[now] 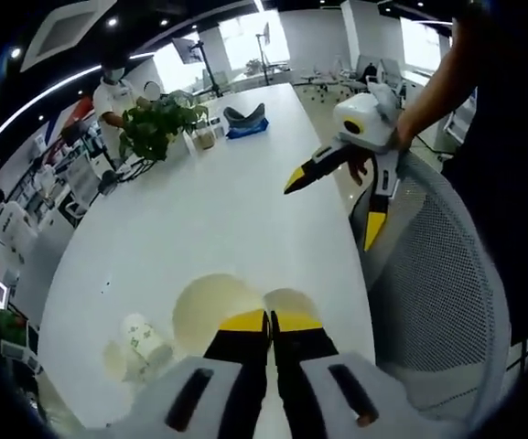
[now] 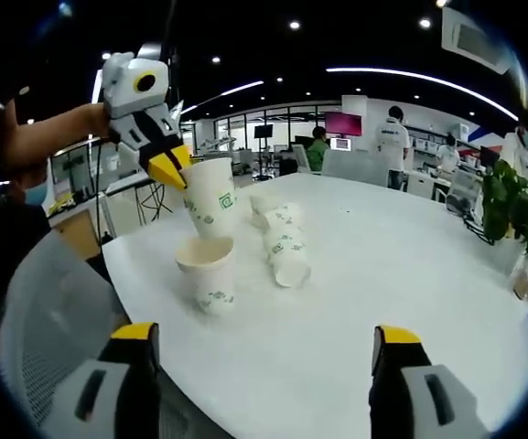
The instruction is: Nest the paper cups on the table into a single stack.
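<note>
Left gripper (image 2: 174, 169), closed on raised cup (image 2: 210, 198), directly above standing cup (image 2: 209, 274); right gripper (image 2: 259, 352) wide open, empty.

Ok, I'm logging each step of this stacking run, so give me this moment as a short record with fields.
held cup: paper cup, upright, its rim pinched by the left gripper, raised above the table
target below: upright paper cup standing on the white table, directly under the held one; not yet nested
other cups: short nested stack lying on its side beside the upright cup
left gripper: jaws shut on the rim
right gripper: jaws wide open, holding nothing
background: potted plant farther along the table
</note>
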Demonstrator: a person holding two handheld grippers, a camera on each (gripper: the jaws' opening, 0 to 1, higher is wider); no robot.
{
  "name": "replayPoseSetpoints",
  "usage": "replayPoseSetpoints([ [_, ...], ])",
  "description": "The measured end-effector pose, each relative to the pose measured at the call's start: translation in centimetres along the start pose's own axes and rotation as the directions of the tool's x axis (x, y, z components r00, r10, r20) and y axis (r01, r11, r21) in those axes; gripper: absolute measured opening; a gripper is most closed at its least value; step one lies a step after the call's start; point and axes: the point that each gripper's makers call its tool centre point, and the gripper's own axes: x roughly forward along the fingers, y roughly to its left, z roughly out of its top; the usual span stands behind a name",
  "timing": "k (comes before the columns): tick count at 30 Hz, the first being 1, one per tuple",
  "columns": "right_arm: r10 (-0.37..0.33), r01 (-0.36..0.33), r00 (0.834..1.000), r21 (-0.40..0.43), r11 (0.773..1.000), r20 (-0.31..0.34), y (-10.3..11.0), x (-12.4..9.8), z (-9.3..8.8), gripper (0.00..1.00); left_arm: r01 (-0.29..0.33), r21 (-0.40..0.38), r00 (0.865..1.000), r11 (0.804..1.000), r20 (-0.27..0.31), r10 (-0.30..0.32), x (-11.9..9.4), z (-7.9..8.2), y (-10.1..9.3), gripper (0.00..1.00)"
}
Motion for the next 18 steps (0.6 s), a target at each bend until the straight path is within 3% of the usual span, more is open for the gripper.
replayPoseSetpoints([
  [18,-0.002,0.002,1.000,0.001,1.000,-0.004,-0.3,0.0,-0.3,0.97,0.030,0.031,1.000,0.999,-0.009,-0.030,0.5,0.3,-1.7,0.00],
])
